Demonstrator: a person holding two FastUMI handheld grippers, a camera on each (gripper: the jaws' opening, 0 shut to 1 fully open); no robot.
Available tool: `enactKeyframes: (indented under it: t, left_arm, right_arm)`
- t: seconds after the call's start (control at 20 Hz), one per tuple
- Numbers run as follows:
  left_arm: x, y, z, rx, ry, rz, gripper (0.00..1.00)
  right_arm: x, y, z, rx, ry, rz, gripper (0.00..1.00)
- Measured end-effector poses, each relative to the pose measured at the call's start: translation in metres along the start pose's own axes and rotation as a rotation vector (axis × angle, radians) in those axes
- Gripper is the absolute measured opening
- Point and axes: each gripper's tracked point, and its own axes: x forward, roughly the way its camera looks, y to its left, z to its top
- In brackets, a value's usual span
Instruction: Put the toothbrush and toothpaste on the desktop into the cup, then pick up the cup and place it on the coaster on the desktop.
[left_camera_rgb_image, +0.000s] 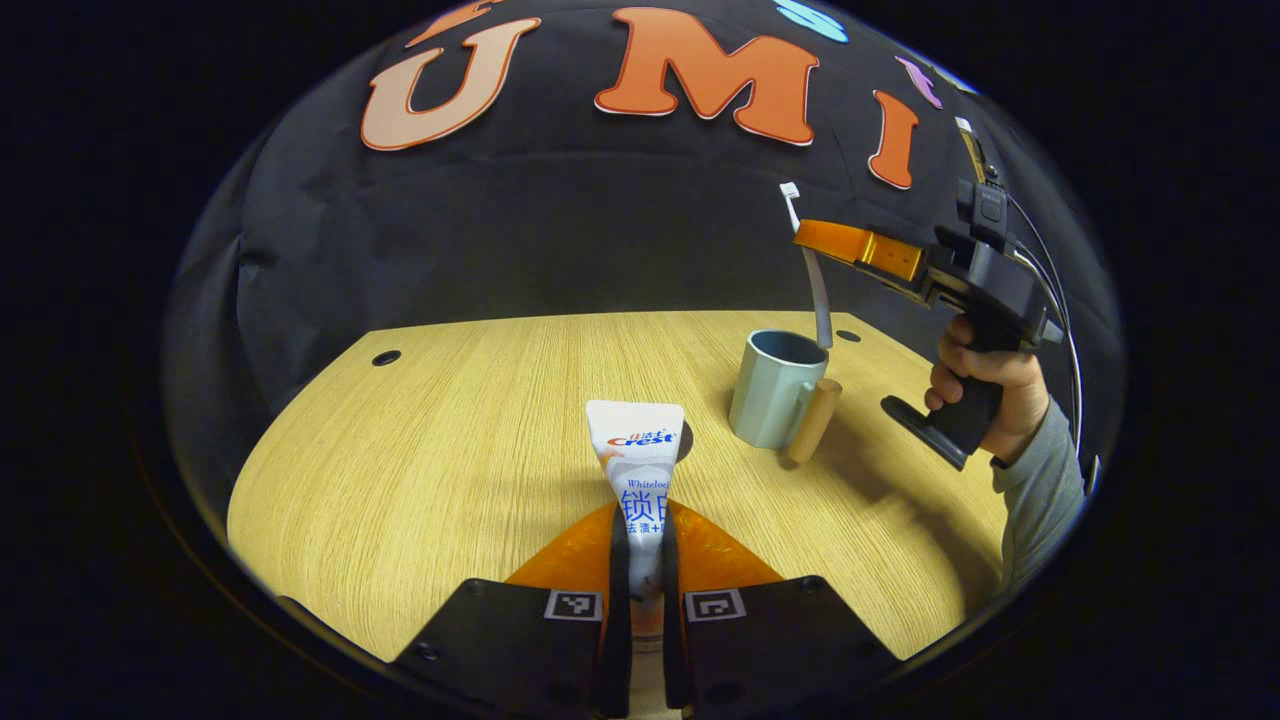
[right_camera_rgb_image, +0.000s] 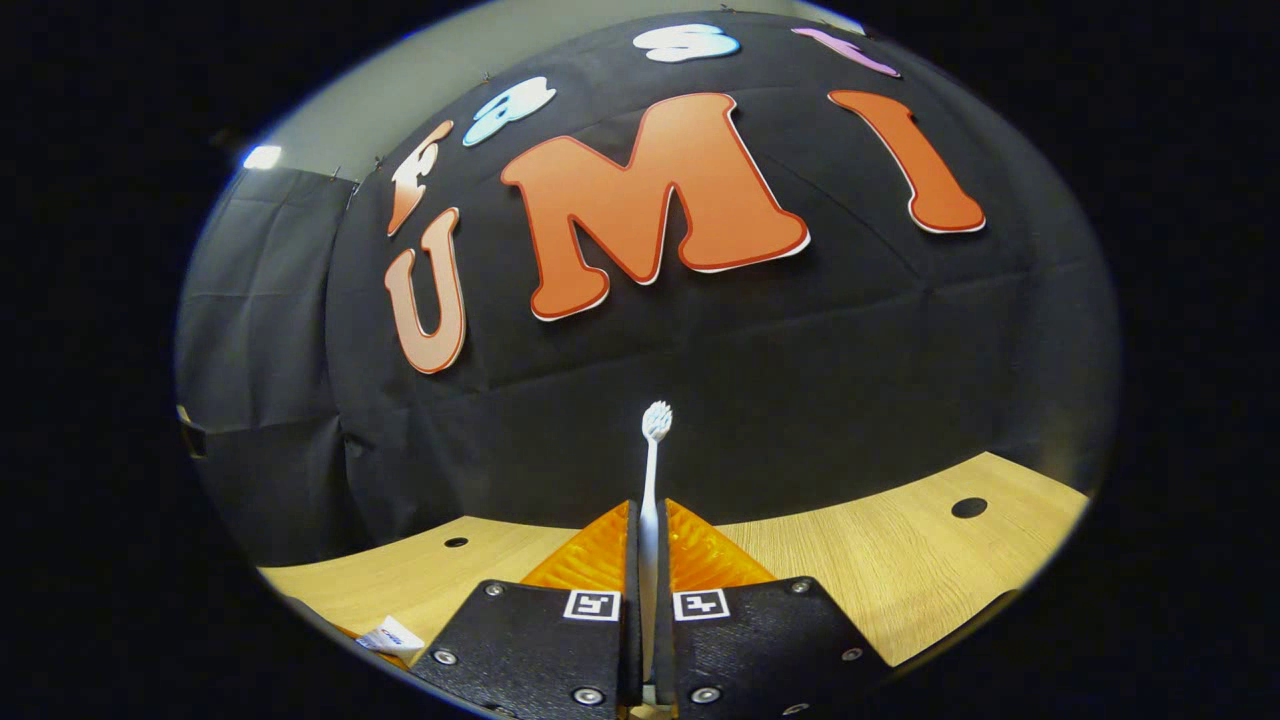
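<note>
Pale wood-grain table (left_camera_rgb_image: 420, 450) with small round grommet holes, set before a black cloth wall. Item one: cup (left_camera_rgb_image: 772, 388), pale blue-grey with a wooden handle on its near right side, upright on the table's right half, mouth open. Item two: toothbrush (left_camera_rgb_image: 812, 270), white, held nearly upright, bristle head up, its lower end just at or just inside the cup's rim; from the left gripper view alone it is hard to say which. Item three: right claw (right_camera_rgb_image: 648, 590), clenched on the toothbrush shaft, both fingers pressing it, seen in the right gripper view; the left gripper view shows the same tool above the cup with a hand (left_camera_rgb_image: 985, 385) and grey sleeve on its grip. Item four: toothpaste (left_camera_rgb_image: 640, 470), white tube with its flat crimped end pointing away, cap end hidden between the fingers. Item five: left claw (left_camera_rgb_image: 640, 585), grasping the toothpaste, tube held low over the table, left of and nearer than the cup. Coaster: not identified with certainty. Step in hand, as judged: dropping the brush into the cup. Handling advice: lower the shaft vertically until it is well inside before releasing, stay off the rim so the cup does not tip, and keep the toothpaste clear meanwhile.
</note>
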Motion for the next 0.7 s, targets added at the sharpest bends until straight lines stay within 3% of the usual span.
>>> enactKeyframes:
  t: [0.3,0.7]
  left_arm:
    - [-0.016,0.001,0.024,-0.002,-0.004,0.018,0.19]
    - [-0.027,0.003,0.049,-0.007,-0.062,0.019,0.16]
  right_arm:
    - [0.002,-0.002,-0.021,-0.028,0.004,-0.01,0.05]
    - [-0.002,-0.009,-0.024,-0.068,-0.071,-0.027,0.05]
